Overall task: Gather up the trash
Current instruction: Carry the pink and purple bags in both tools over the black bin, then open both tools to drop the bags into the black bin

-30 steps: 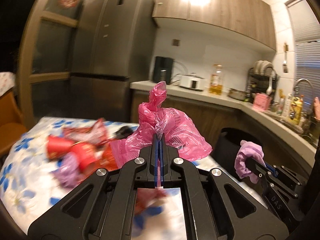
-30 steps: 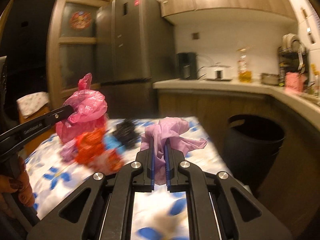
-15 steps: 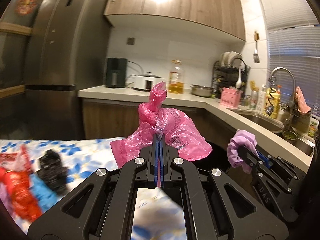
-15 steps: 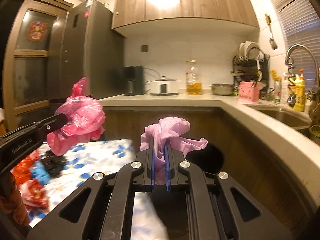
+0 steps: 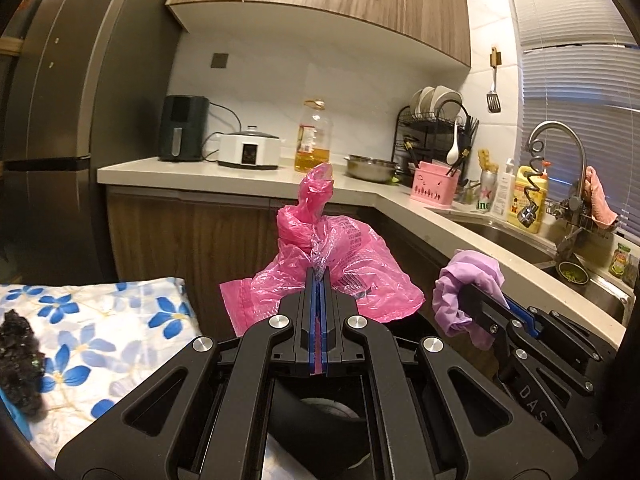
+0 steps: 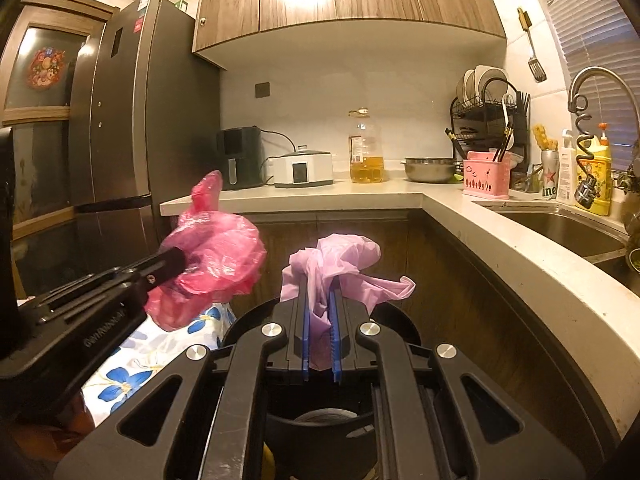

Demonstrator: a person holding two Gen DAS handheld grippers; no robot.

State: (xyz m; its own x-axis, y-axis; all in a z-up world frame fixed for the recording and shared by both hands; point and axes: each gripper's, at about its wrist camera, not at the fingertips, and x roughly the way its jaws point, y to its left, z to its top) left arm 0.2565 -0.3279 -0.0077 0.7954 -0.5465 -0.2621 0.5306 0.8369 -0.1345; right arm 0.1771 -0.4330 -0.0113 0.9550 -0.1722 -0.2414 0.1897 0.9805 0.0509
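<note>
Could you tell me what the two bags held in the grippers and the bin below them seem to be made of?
The pink bag looks like thin glossy plastic film: translucent, crinkled, faintly printed. The lilac bag seems a softer, more matte film, draping in limp folds. The black bin is probably moulded plastic with a dull sheen, though metal cannot be excluded.

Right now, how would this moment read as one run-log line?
left hand-held gripper: shut on pink bag | right hand-held gripper: shut on lilac bag | both above black bin | not released

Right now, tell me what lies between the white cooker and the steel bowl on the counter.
Right wrist view: the oil bottle stands between the cooker and bowl.
</note>
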